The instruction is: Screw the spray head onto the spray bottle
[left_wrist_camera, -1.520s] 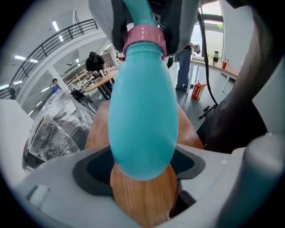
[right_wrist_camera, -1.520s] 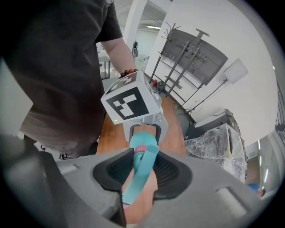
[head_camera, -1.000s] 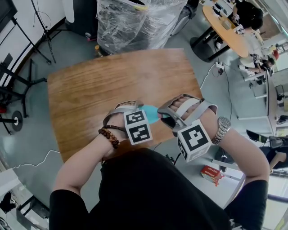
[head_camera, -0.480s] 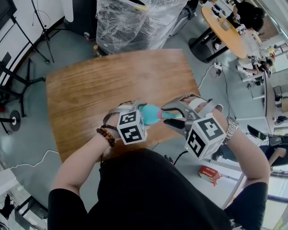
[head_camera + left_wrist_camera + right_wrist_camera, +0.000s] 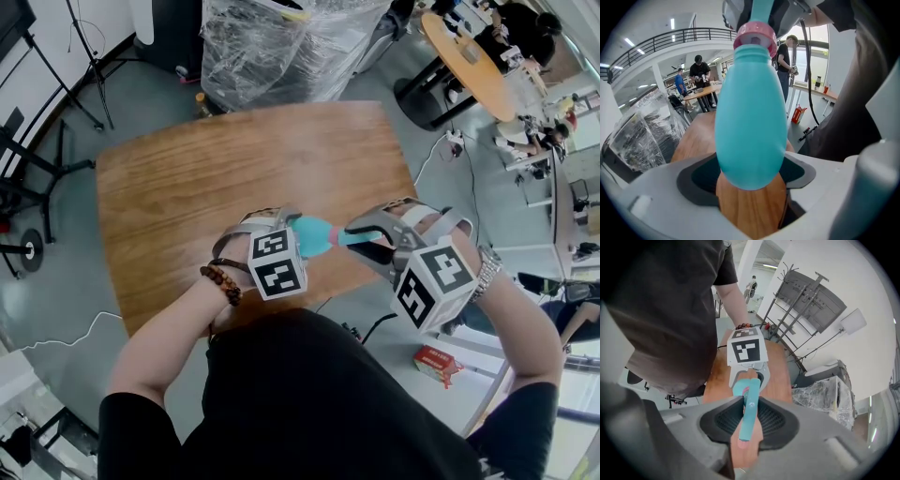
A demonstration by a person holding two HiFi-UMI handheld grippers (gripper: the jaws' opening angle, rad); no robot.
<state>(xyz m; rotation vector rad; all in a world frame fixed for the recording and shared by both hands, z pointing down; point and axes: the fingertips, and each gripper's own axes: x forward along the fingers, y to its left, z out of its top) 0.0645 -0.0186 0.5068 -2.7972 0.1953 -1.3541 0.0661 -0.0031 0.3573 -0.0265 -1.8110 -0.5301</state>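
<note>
Head view: over the near edge of a wooden table the person holds both grippers close together. The left gripper has a teal bottle, which lies almost level with its neck to the right. The right gripper sits on the spray head at that neck. A bead bracelet is on the left wrist and a watch on the right. Beyond the table's far edge stands a plastic-wrapped stack; a red box lies on the floor, near right.

Left gripper view: the jaws stand wide, their dark pads pressed on either side of the bottle's rounded base. The bottle runs away from the camera to a pink collar, and the spray head rises past it into the grey body of the right gripper. The table shows under the bottle.

Right gripper view: the jaws are narrow — they have just been closing — and the pads clamp the thin teal spray head from both sides. It runs straight between them, with a pinkish tip at the near end. Beyond it are the collar and the bottle, held in the left gripper, whose marker cube faces the camera. Whether the collar is fully seated on the neck cannot be told.
</note>
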